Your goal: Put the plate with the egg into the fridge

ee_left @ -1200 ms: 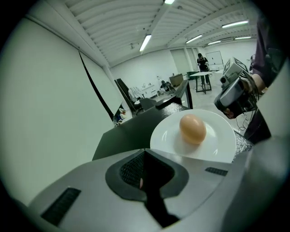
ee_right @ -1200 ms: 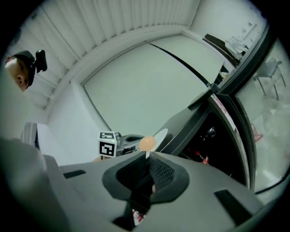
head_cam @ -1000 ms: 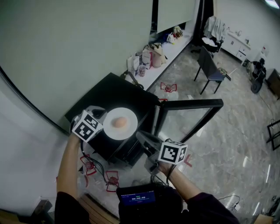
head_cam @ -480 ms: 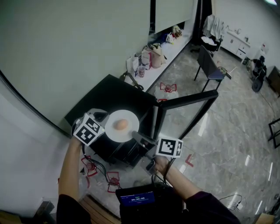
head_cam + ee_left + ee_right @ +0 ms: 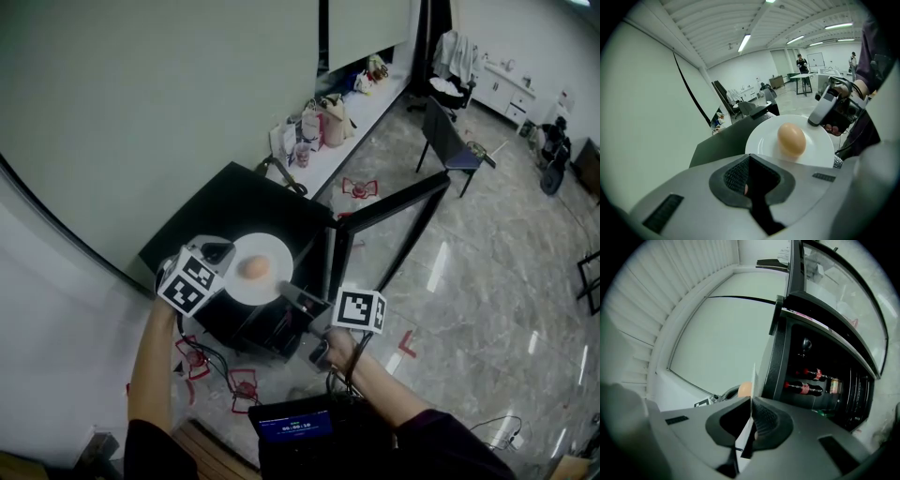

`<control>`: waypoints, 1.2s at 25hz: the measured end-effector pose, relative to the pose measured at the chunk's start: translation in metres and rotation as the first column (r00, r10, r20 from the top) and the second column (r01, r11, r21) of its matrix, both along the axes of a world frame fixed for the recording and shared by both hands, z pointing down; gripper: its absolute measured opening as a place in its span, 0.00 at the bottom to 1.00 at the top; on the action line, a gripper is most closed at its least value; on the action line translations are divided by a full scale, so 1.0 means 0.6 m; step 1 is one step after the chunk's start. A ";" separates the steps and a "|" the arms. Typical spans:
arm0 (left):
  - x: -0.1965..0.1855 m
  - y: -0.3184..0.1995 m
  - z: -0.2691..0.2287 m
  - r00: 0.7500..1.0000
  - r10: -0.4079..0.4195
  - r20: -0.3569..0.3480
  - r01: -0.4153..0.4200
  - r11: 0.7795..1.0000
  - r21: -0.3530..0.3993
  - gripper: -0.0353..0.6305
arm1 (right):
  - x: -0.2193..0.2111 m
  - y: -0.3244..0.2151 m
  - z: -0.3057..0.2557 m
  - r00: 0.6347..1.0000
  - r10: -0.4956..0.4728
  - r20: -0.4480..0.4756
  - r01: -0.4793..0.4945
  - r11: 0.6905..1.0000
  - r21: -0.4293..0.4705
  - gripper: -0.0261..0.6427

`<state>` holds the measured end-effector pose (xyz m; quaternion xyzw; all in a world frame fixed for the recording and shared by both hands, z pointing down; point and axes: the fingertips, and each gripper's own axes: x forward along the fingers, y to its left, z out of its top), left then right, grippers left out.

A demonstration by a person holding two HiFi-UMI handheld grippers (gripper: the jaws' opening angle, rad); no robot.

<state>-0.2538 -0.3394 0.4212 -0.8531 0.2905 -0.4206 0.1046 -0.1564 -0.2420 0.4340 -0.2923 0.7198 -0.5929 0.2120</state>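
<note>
My left gripper [image 5: 225, 266] held the plate [image 5: 274, 253] clamped by one rim, egg [image 5: 253, 268] at its centre, over the fridge [image 5: 244, 197]. My right gripper [image 5: 295, 297] had just been closing on the opposite rim, which stood between its jaws, seemingly pinched.

No legible words or numbers anywhere. Blue-lit lines on the small dark screen [image 5: 293, 427] at the near edge, too small to read. Red labels on the bottles [image 5: 802, 388] inside the fridge [image 5: 780, 348], too blurred.
</note>
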 end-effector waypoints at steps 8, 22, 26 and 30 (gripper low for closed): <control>-0.007 0.012 -0.022 0.999 -0.032 -0.030 0.034 0.998 0.050 0.06 | 0.004 0.006 0.005 0.999 0.027 0.038 -0.025 0.999 -0.043 0.06; 0.029 0.094 -0.114 0.958 -0.071 -0.278 0.115 0.983 0.145 0.06 | 0.046 0.040 -0.019 0.992 0.100 0.078 -0.099 0.995 -0.016 0.06; 0.058 0.130 -0.128 0.923 -0.093 -0.372 0.154 0.978 0.137 0.06 | 0.089 0.062 -0.030 0.988 0.125 0.087 -0.125 0.992 0.001 0.06; 0.103 0.172 -0.135 0.904 -0.109 -0.414 0.182 0.973 0.141 0.06 | 0.142 0.086 -0.035 0.986 0.133 0.102 -0.136 0.991 0.018 0.06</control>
